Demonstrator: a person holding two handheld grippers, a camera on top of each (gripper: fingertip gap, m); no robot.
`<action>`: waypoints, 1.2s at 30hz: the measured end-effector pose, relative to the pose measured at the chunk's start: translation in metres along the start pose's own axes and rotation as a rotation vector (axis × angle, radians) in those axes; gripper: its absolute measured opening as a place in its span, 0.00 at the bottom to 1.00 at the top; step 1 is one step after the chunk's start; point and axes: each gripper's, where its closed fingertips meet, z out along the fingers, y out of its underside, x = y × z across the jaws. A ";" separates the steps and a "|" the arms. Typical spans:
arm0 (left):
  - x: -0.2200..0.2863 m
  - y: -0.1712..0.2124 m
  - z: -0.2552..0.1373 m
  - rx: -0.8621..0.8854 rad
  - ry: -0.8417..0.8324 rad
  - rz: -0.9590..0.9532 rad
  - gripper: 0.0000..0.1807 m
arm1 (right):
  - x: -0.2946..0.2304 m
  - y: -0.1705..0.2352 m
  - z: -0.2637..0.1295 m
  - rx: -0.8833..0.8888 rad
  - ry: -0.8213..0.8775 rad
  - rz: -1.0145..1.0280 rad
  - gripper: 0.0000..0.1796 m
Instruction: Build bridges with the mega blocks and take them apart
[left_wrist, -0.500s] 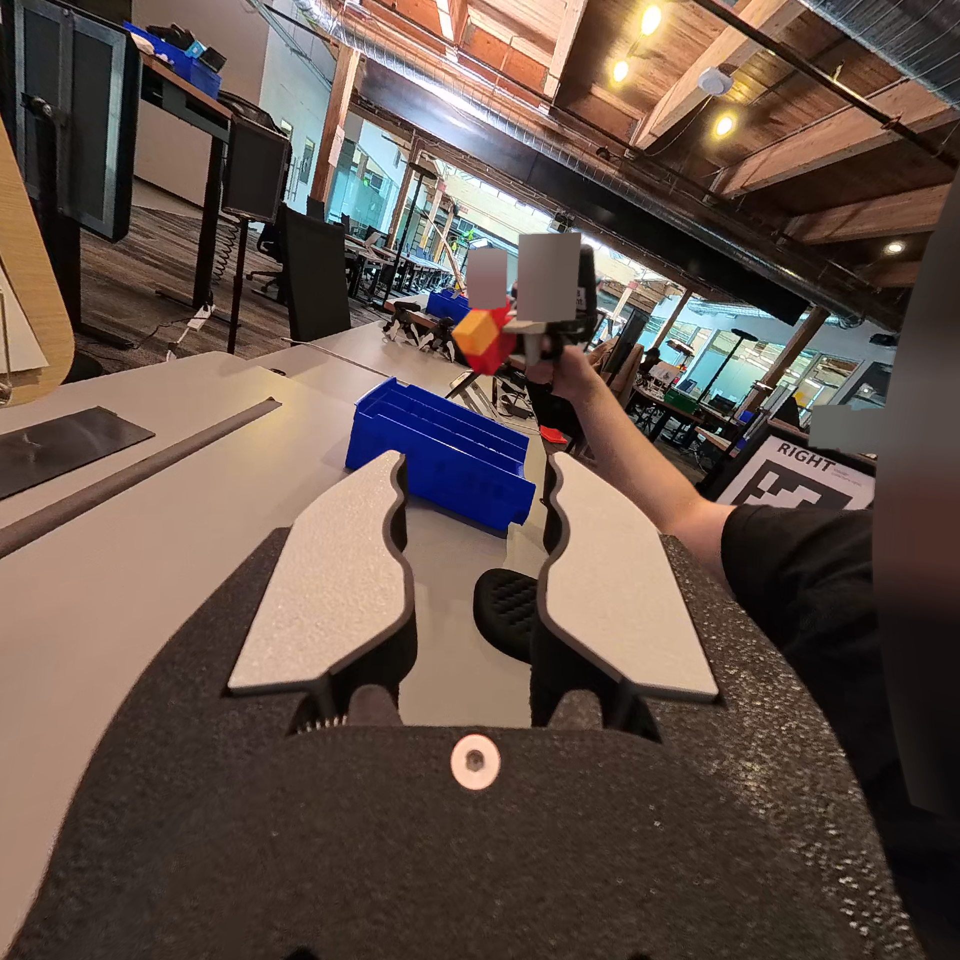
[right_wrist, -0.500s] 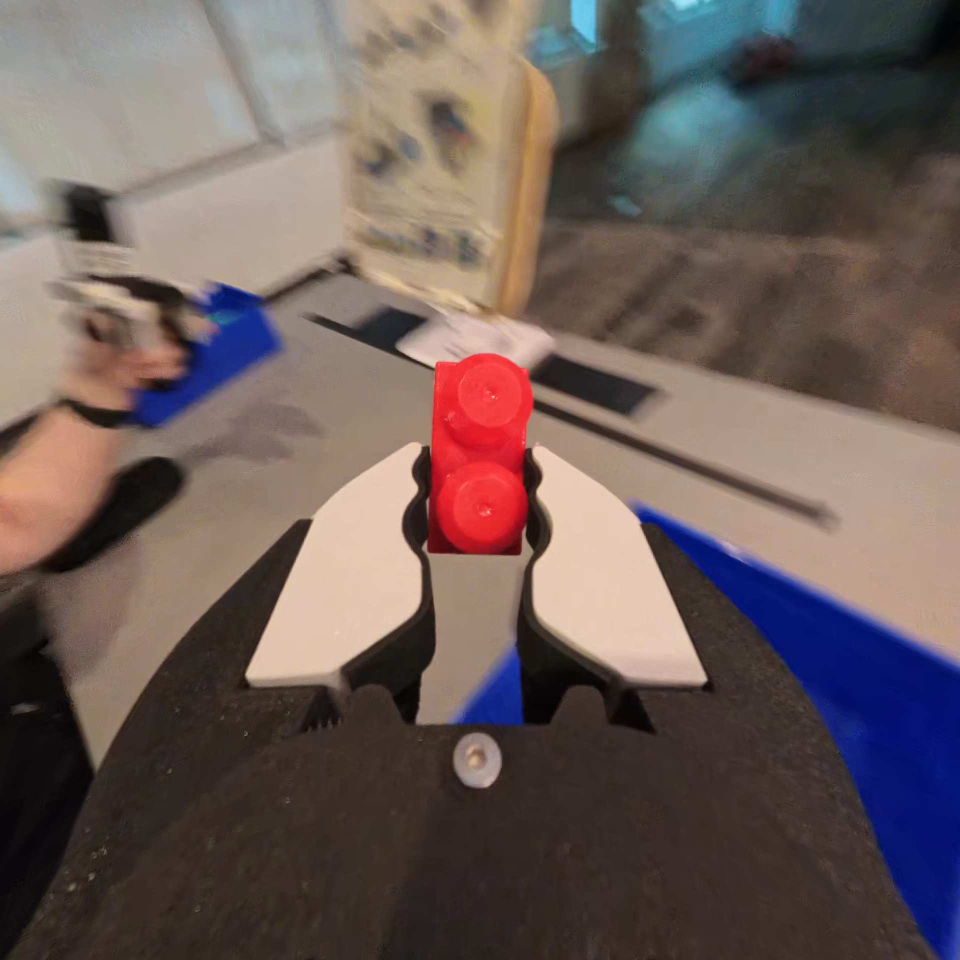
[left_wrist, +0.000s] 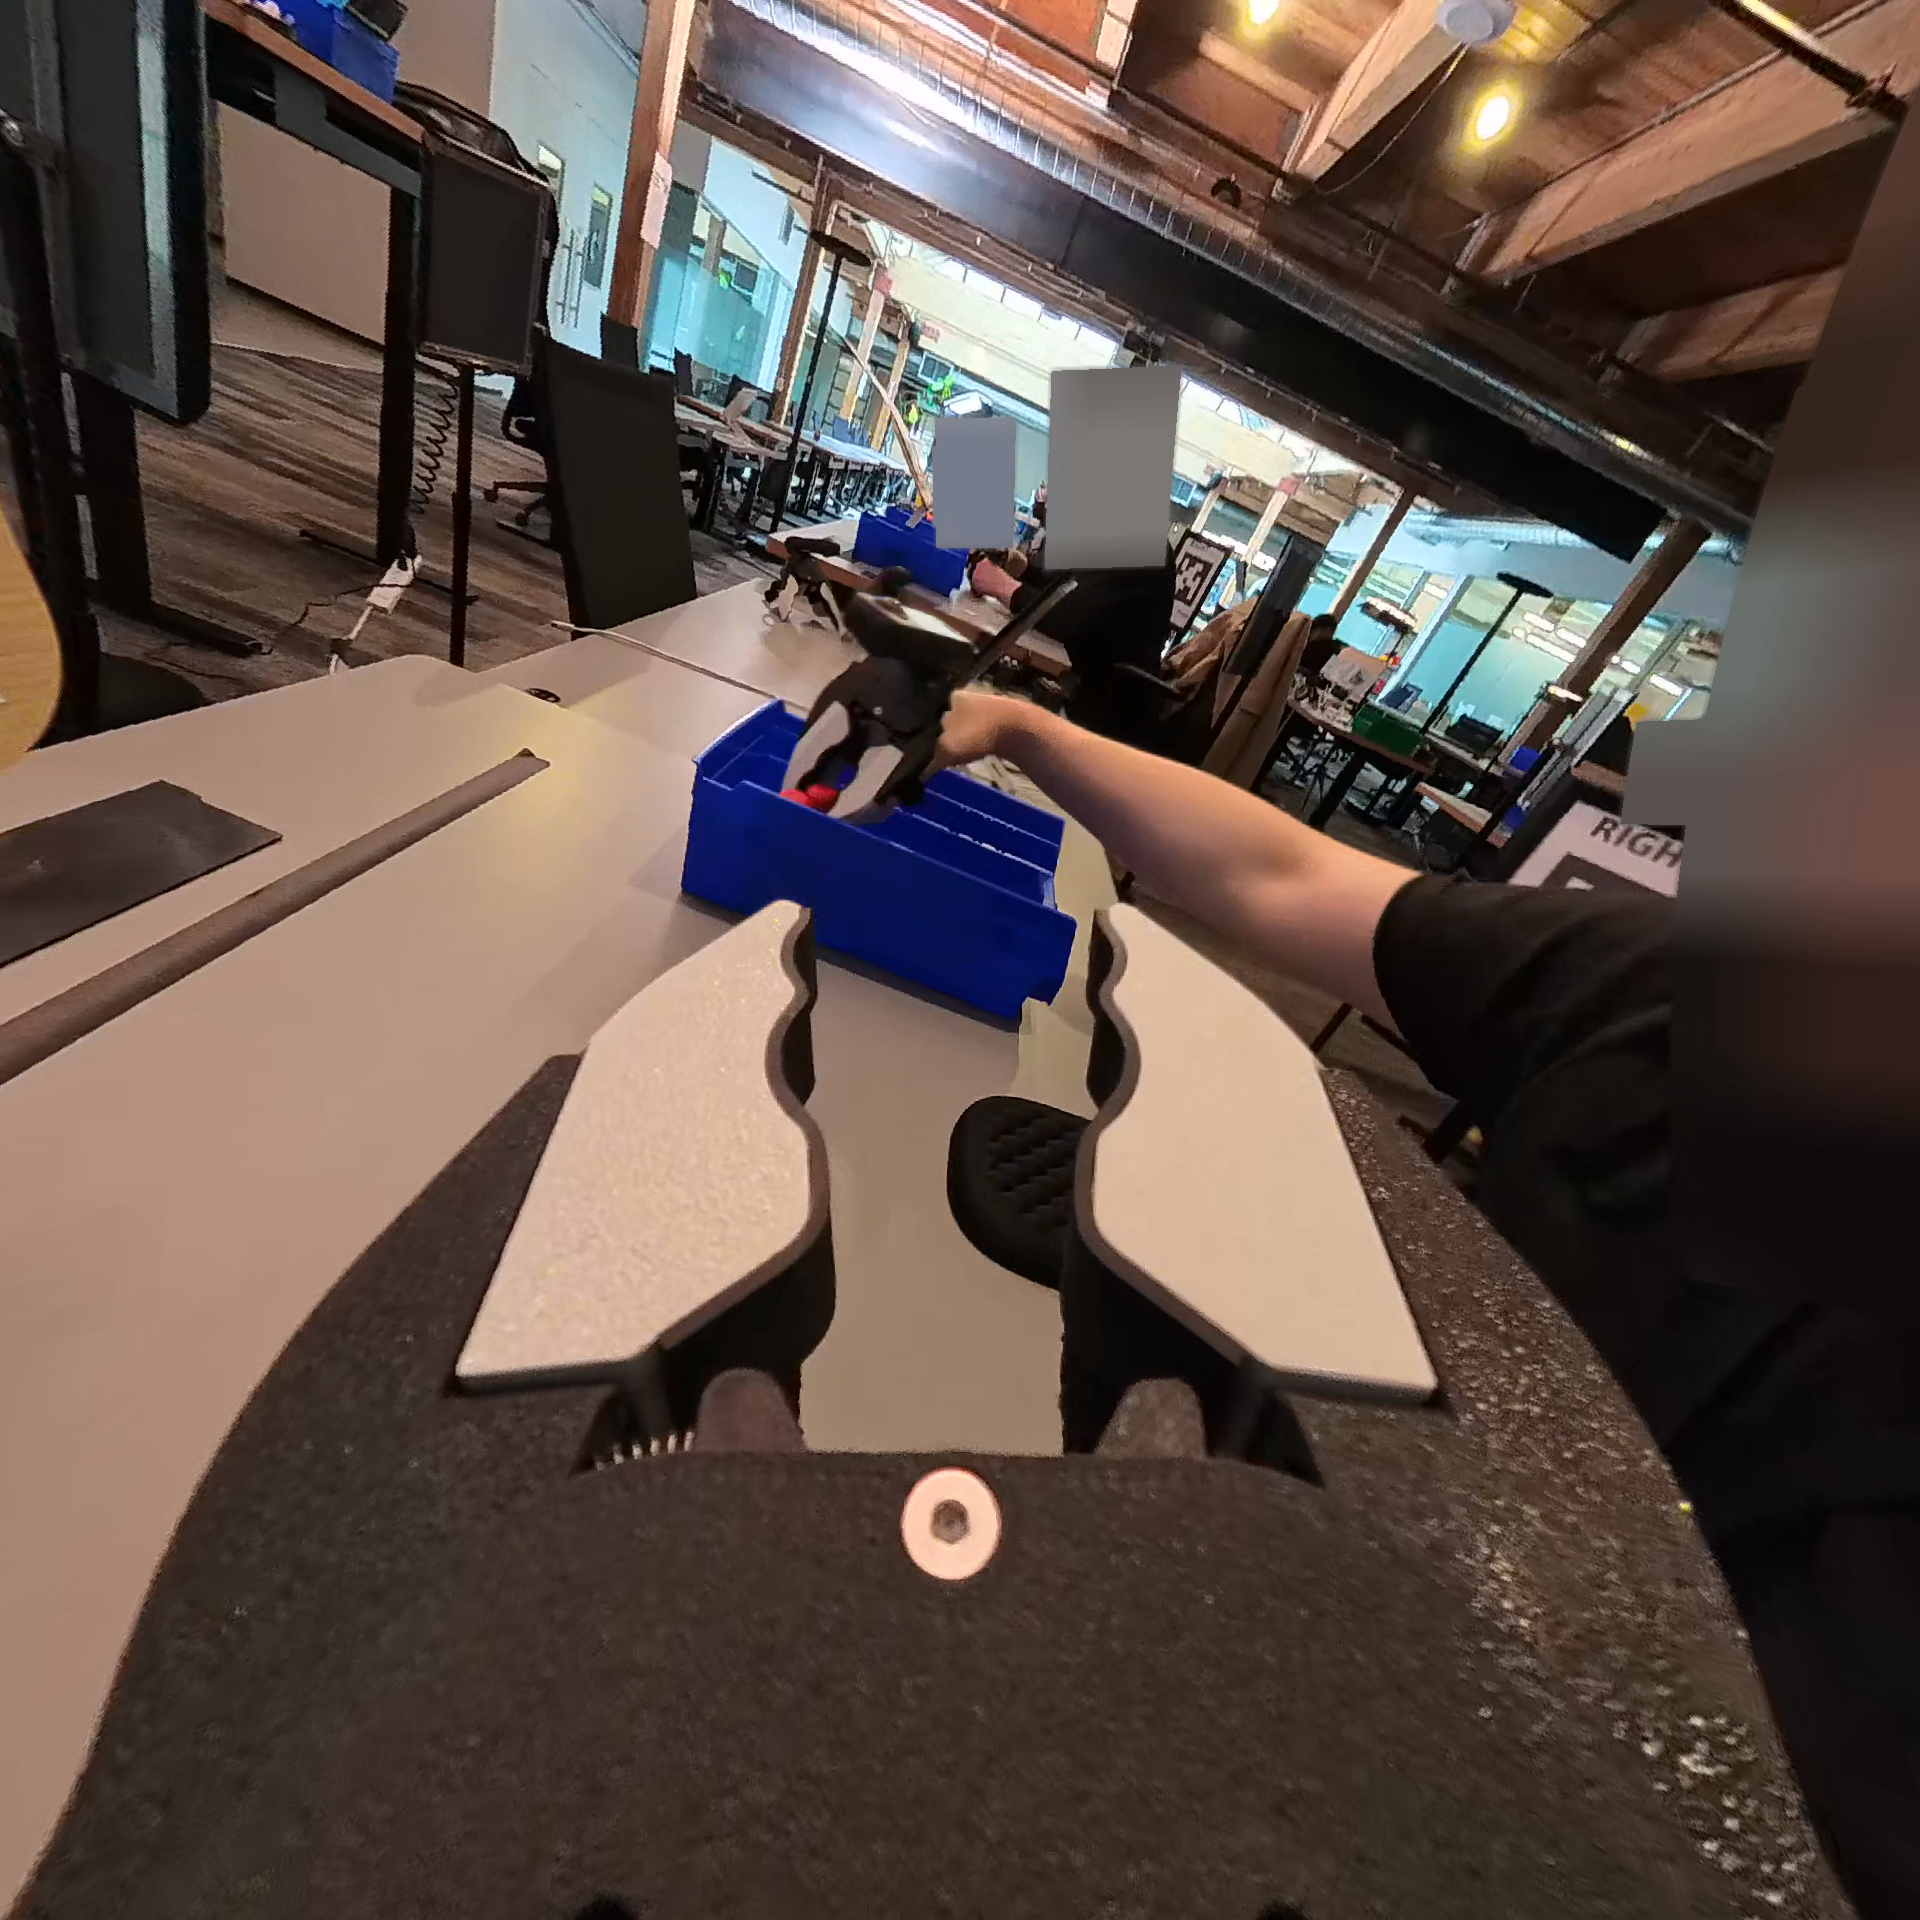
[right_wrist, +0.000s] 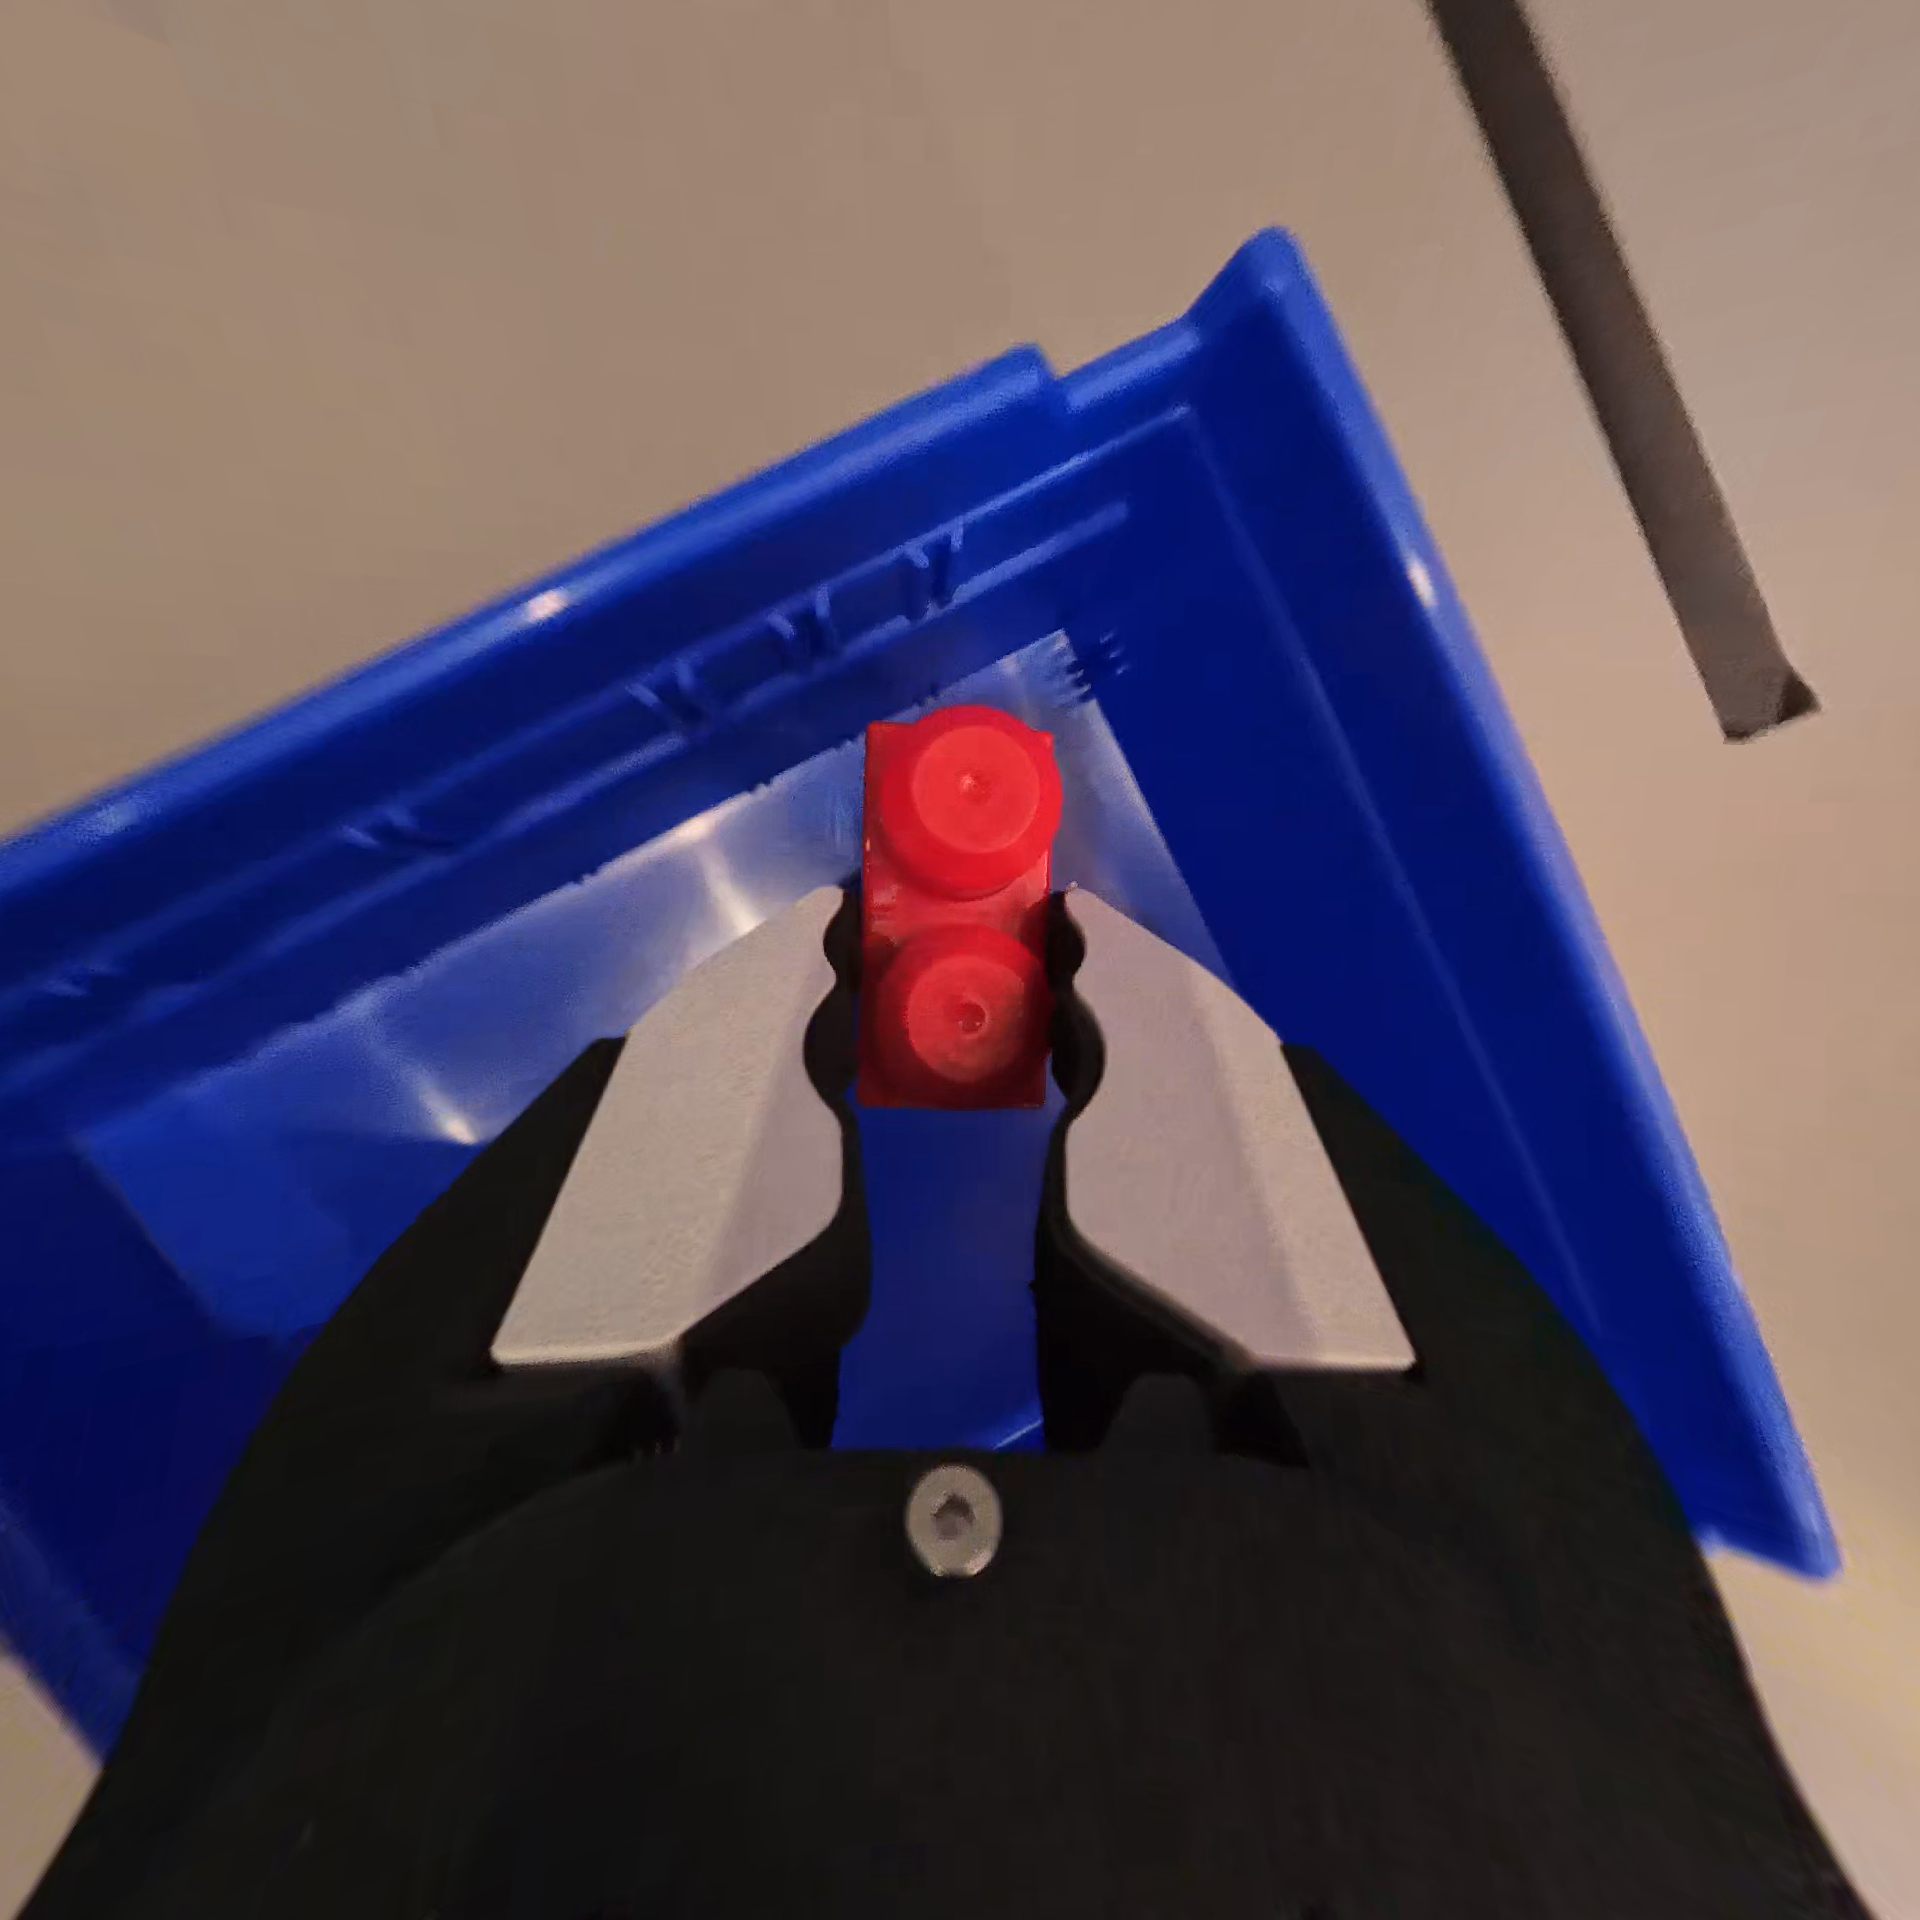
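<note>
My right gripper is shut on a red two-stud block and points down into a blue bin, near its far corner. In the left wrist view the right gripper is tilted into the blue bin with the red block between its fingers. My left gripper is open and empty, low over the grey table, nearer than the bin. The orange part seen under the red block earlier is hidden now.
A dark grey strip lies across the table left of the bin; it also shows in the right wrist view. A black flat mat lies at far left. A black mesh pad lies by the left gripper's right finger. Left tips to right tips: about 50 cm.
The right gripper has come down from head height and tipped into the blue bin, still holding the red block. The left gripper has stayed open in about the same place.
</note>
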 end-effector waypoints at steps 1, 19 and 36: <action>0.002 0.001 0.002 -0.008 0.000 0.006 0.28 | 0.003 0.003 0.006 -0.012 -0.012 -0.037 0.19; -0.026 0.019 0.017 -0.079 -0.023 -0.103 0.24 | 0.016 -0.019 0.022 0.114 -0.133 -0.270 0.28; -0.104 0.001 -0.044 -0.133 -0.813 0.236 0.32 | -0.011 -0.150 -0.170 0.519 0.491 -0.242 0.40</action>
